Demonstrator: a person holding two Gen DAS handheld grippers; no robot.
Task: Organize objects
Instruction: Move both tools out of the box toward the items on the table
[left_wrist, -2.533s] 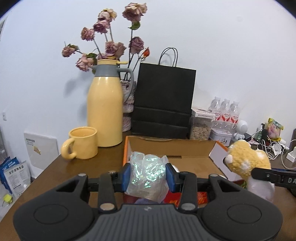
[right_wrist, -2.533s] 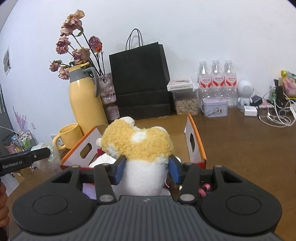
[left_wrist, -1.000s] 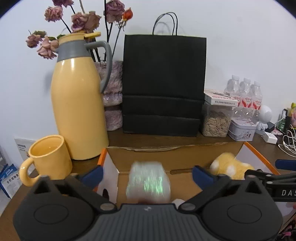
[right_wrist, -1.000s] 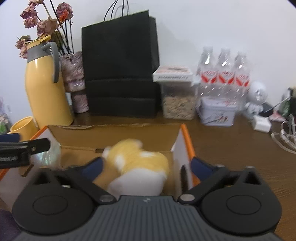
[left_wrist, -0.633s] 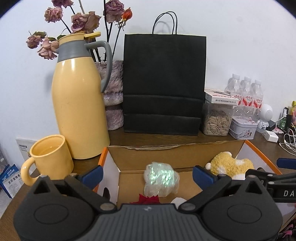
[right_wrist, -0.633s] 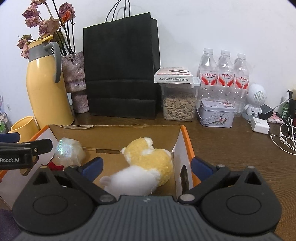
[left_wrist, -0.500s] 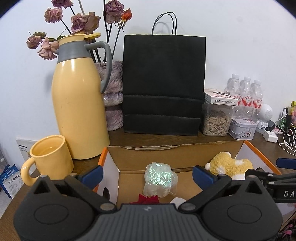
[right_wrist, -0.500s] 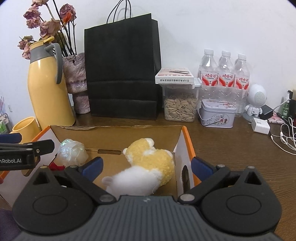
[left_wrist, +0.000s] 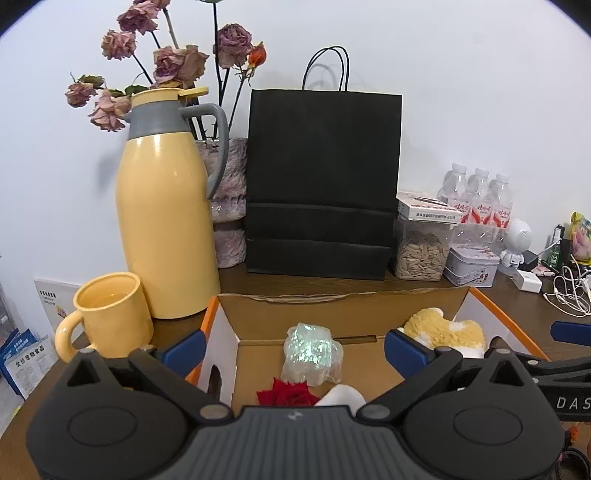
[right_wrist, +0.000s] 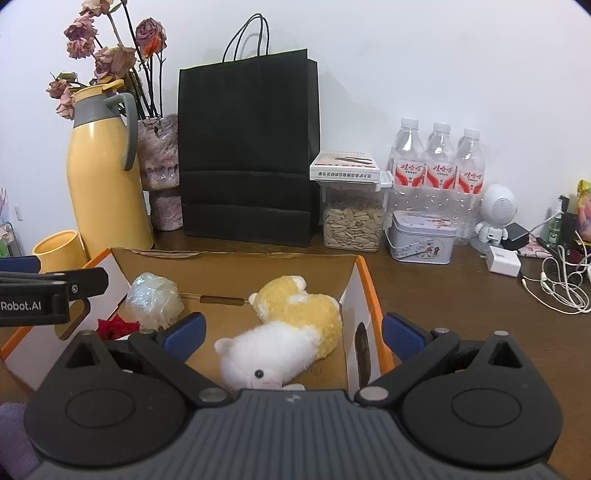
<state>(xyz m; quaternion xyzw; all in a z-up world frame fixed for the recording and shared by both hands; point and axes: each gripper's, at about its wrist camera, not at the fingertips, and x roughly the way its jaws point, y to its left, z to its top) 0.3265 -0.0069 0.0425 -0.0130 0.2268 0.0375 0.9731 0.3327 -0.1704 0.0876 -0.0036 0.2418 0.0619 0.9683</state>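
Left wrist view: the left gripper (left_wrist: 293, 349) gapes wide and empty; the shiny plastic bundle (left_wrist: 312, 353) lies beyond it in the cardboard box (left_wrist: 332, 306).

Right wrist view: the right gripper (right_wrist: 293, 332) is likewise spread and empty, the plush toy (right_wrist: 284, 332) on the box floor between its fingers.

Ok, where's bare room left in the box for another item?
Inside the cardboard box, bare floor runs along the back wall, between the crinkly wrapped bundle and the plush toy. The front left corner is crowded: red rose against the bundle.
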